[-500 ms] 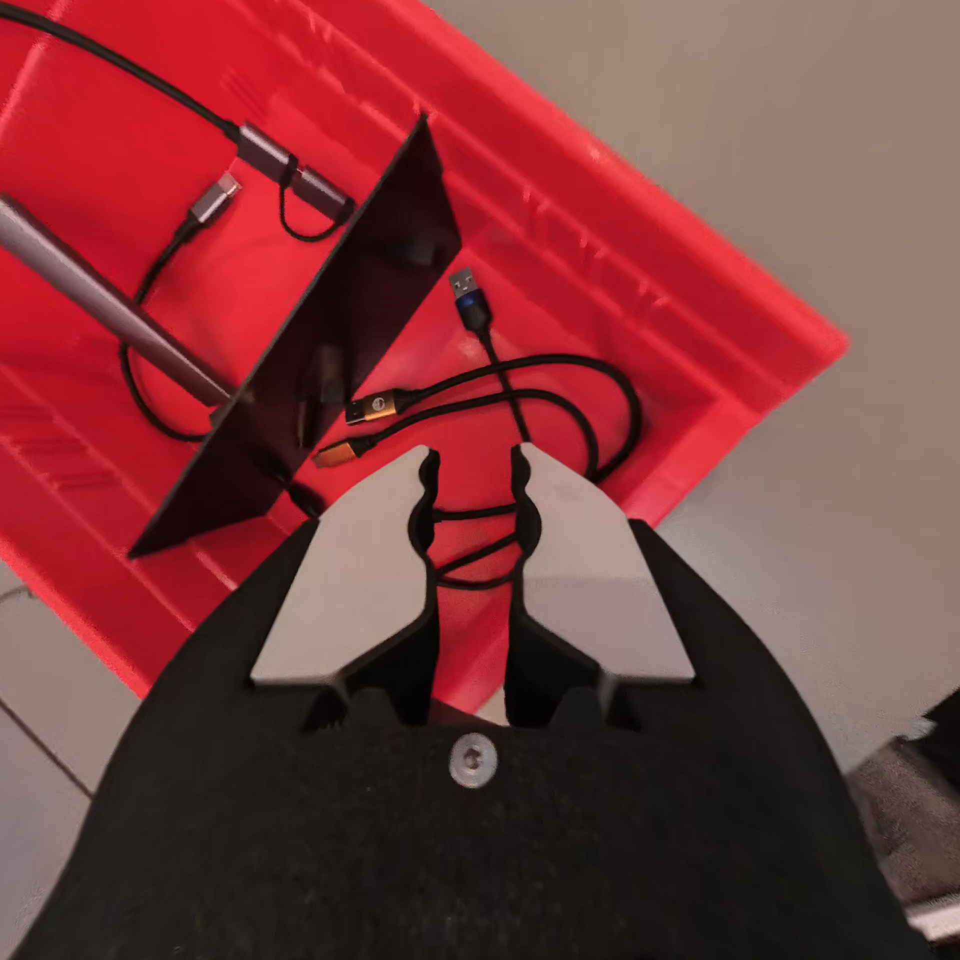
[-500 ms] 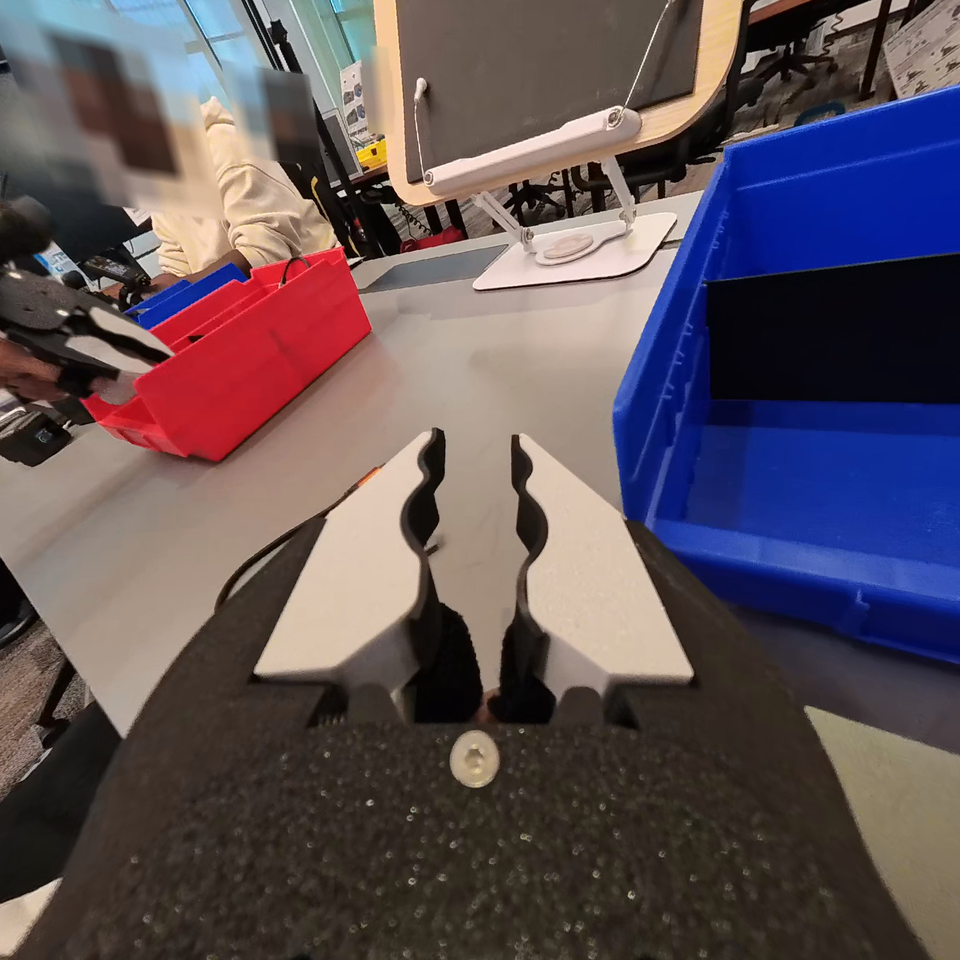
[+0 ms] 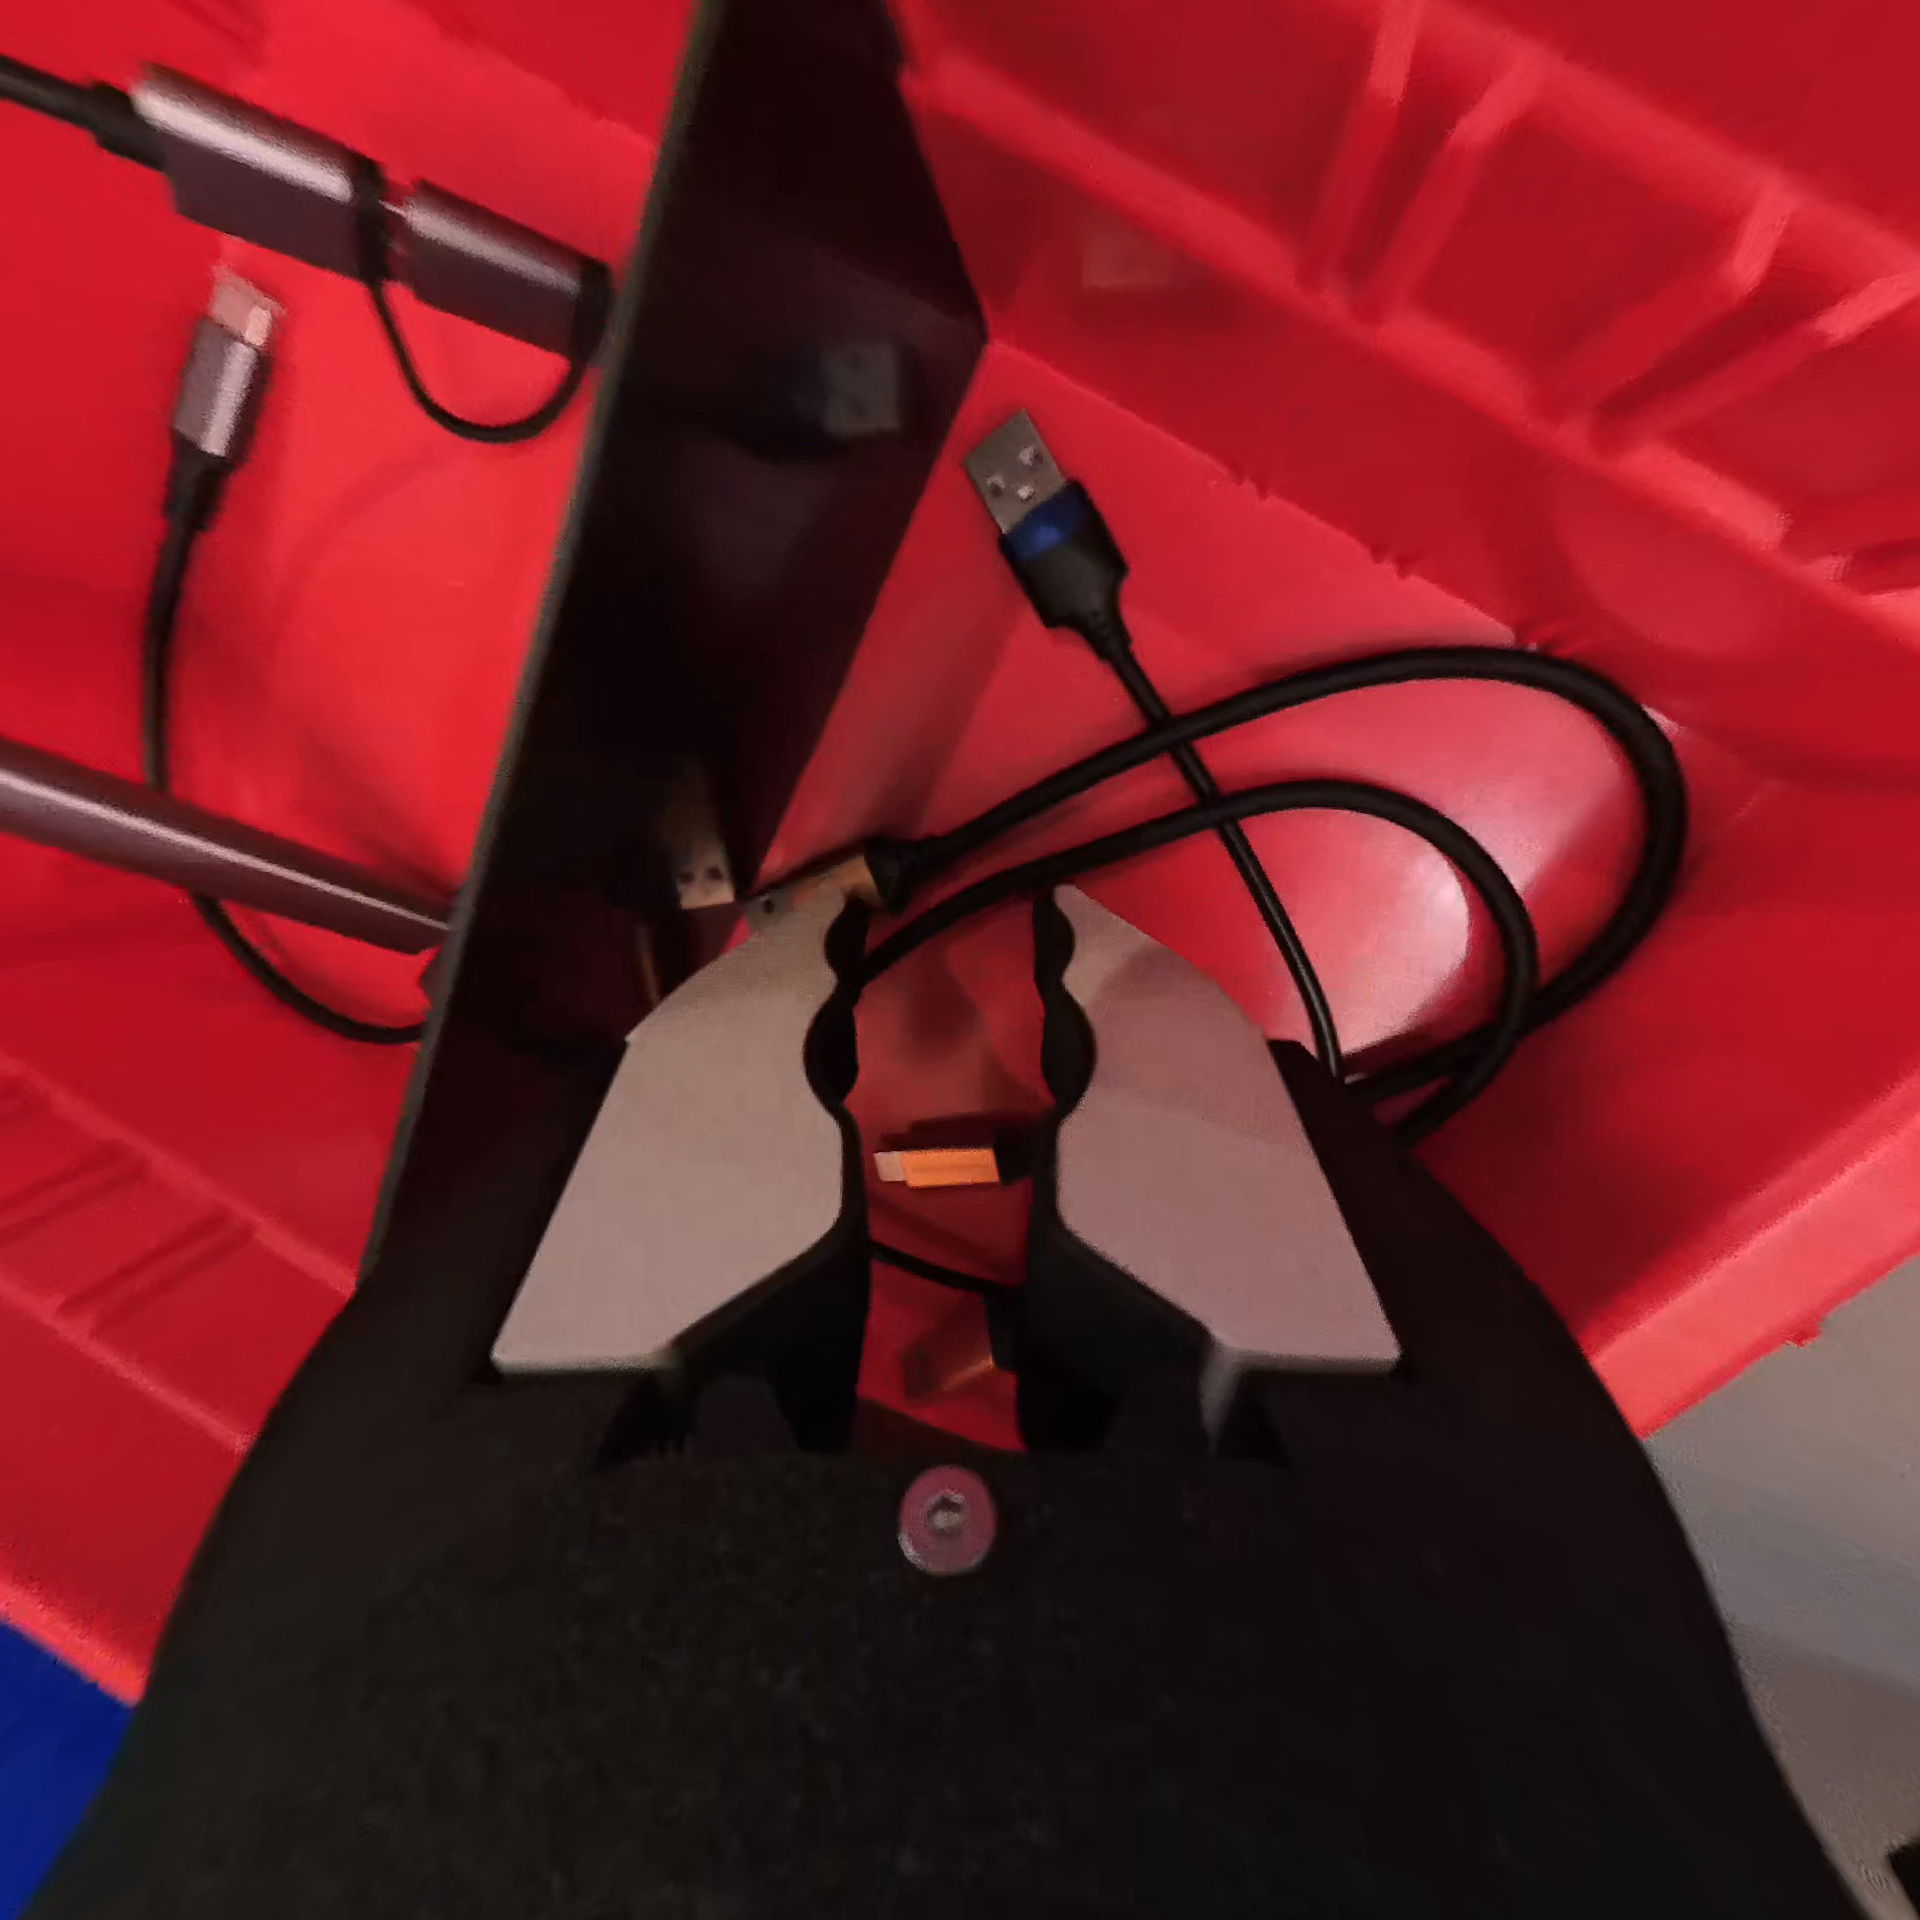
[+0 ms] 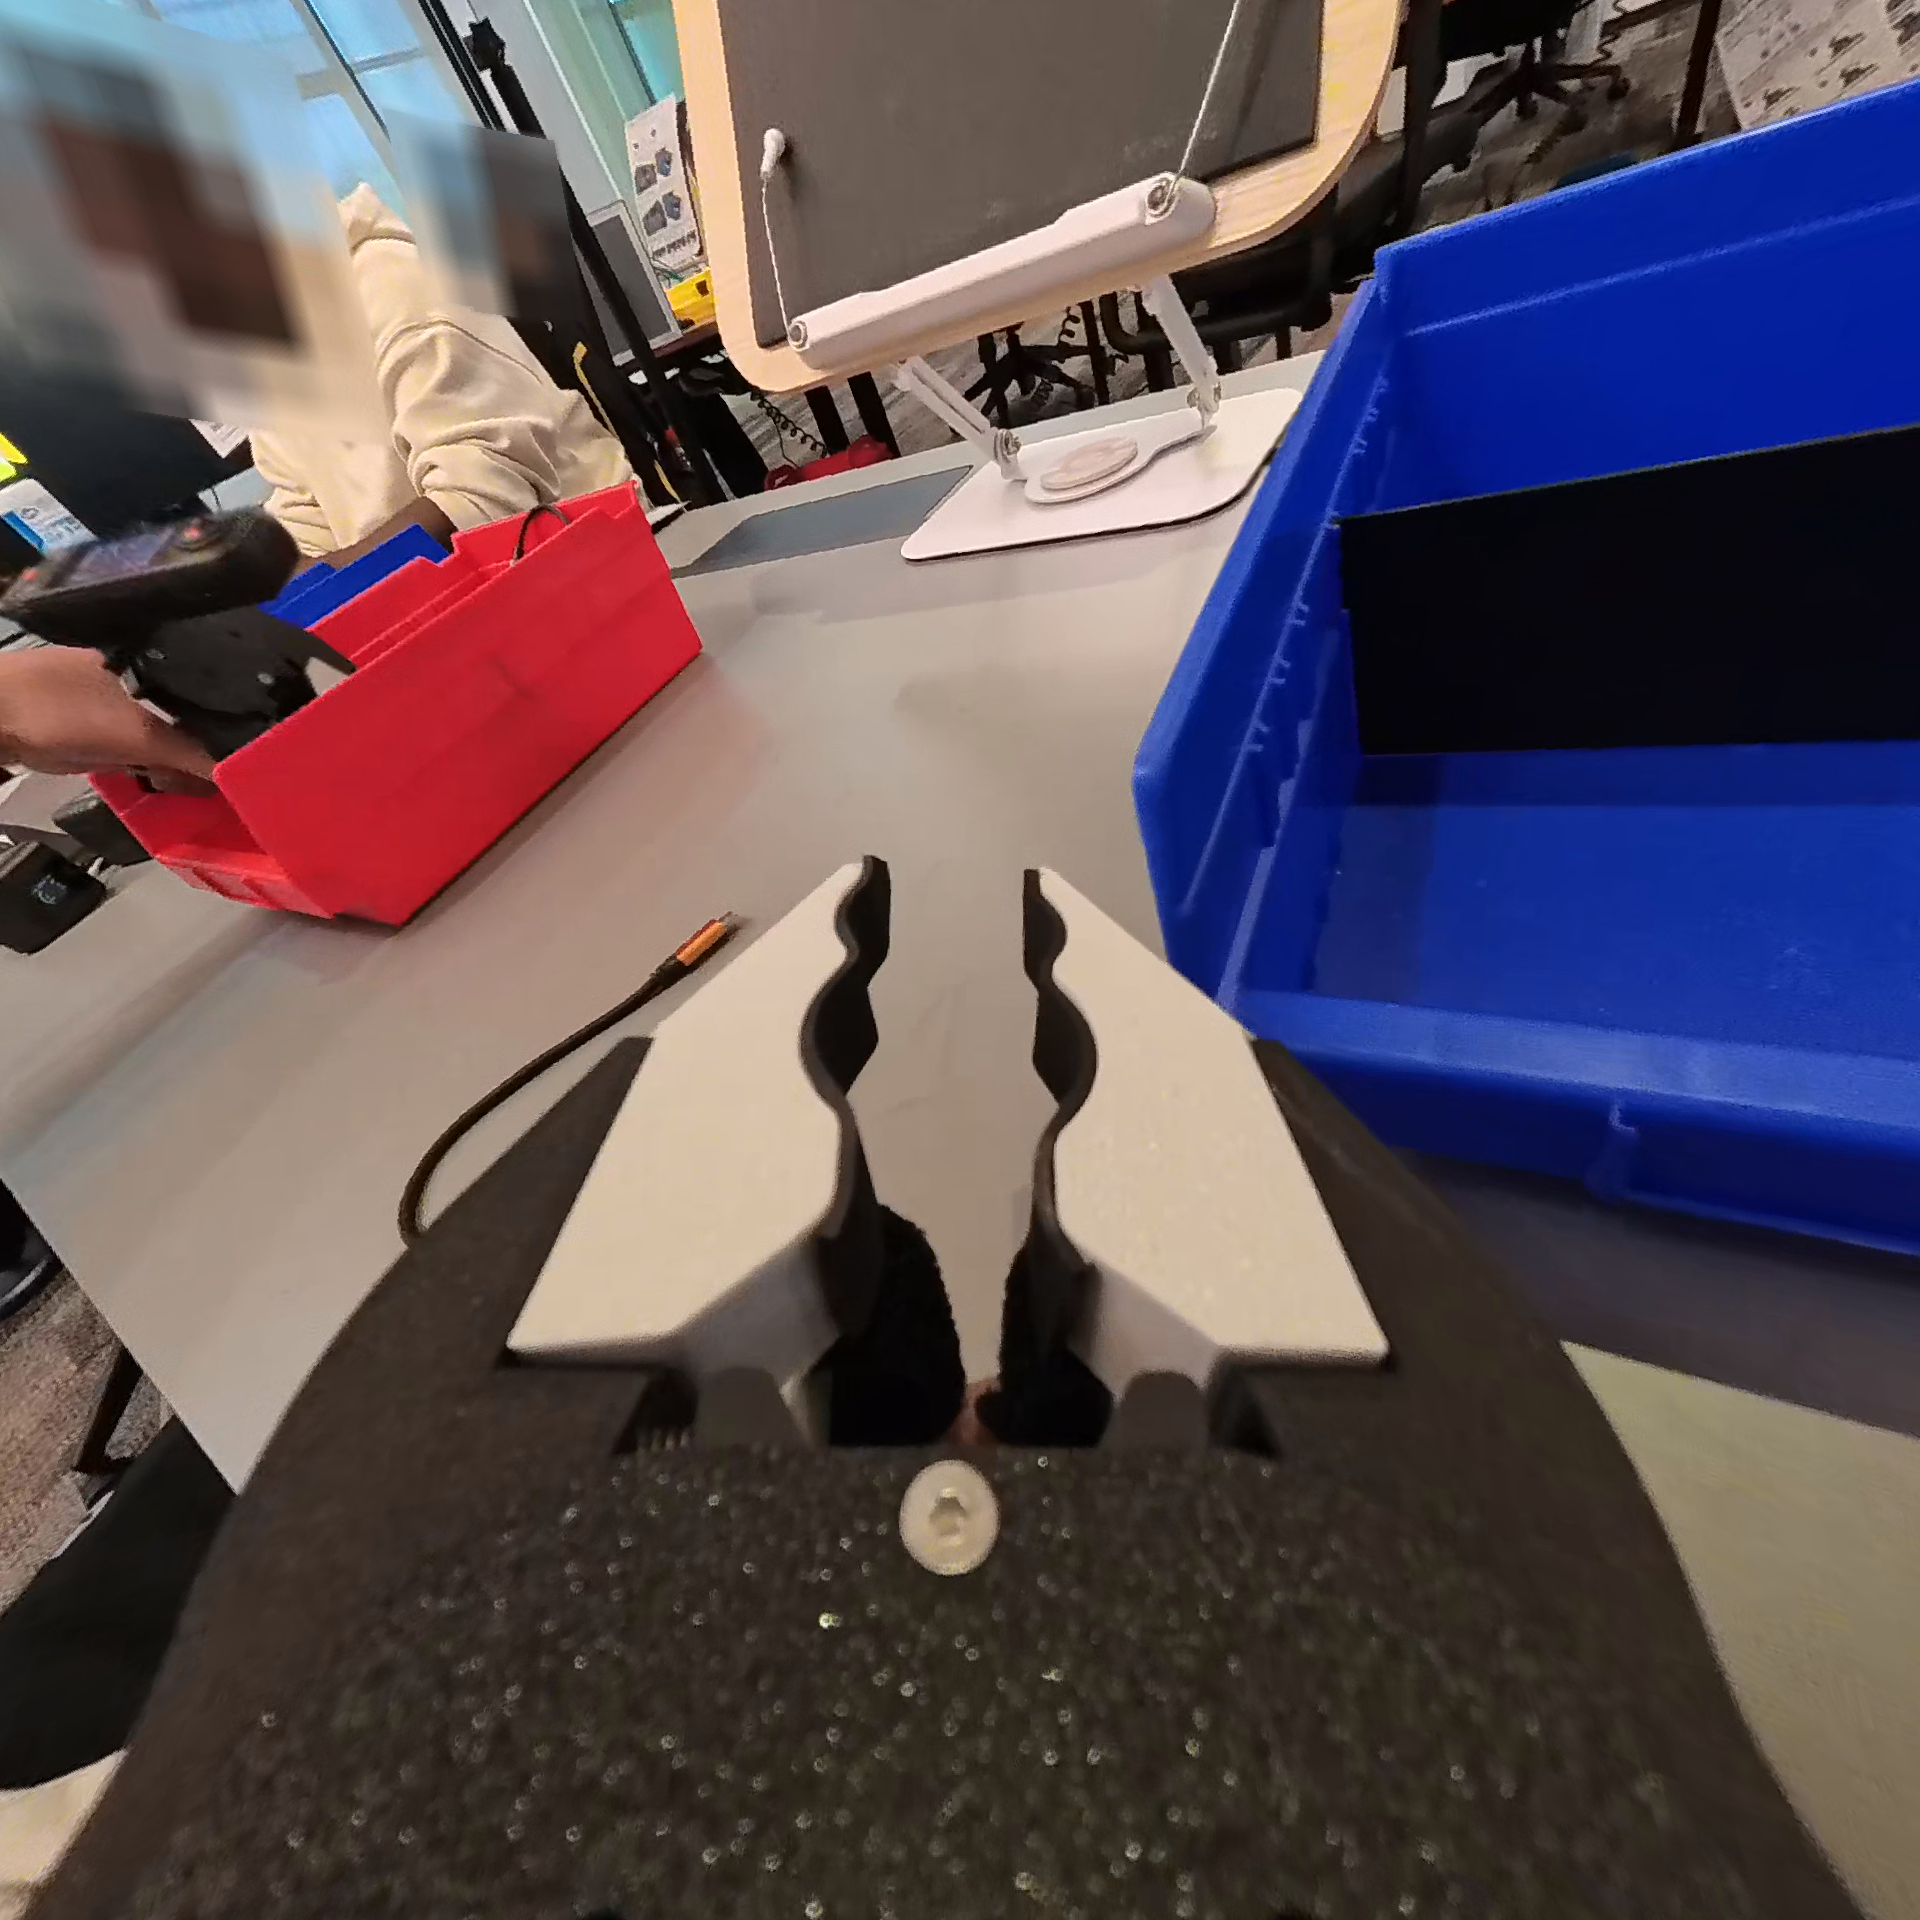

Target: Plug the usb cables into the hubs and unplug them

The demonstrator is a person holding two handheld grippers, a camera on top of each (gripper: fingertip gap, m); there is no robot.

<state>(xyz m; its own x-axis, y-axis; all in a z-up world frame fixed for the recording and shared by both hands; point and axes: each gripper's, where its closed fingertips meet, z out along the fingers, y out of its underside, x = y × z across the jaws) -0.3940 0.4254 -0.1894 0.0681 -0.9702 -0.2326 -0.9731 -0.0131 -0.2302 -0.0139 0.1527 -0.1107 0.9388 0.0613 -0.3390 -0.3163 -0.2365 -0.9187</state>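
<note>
Red plastic bin (image 3: 1351, 312) with glossy black divider (image 3: 748, 520); black cables (image 3: 1455, 727), orange-tipped plug (image 3: 940, 1166) between grey claw fingers (image 3: 696, 1174). Blue plastic bin (image 4: 1558, 935), grey counter (image 4: 935, 675).

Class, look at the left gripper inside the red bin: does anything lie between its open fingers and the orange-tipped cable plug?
Nothing visible does. The left gripper is open, and the orange plug shows in the gap between its fingers. The black divider stands beside it, to the left.
</note>
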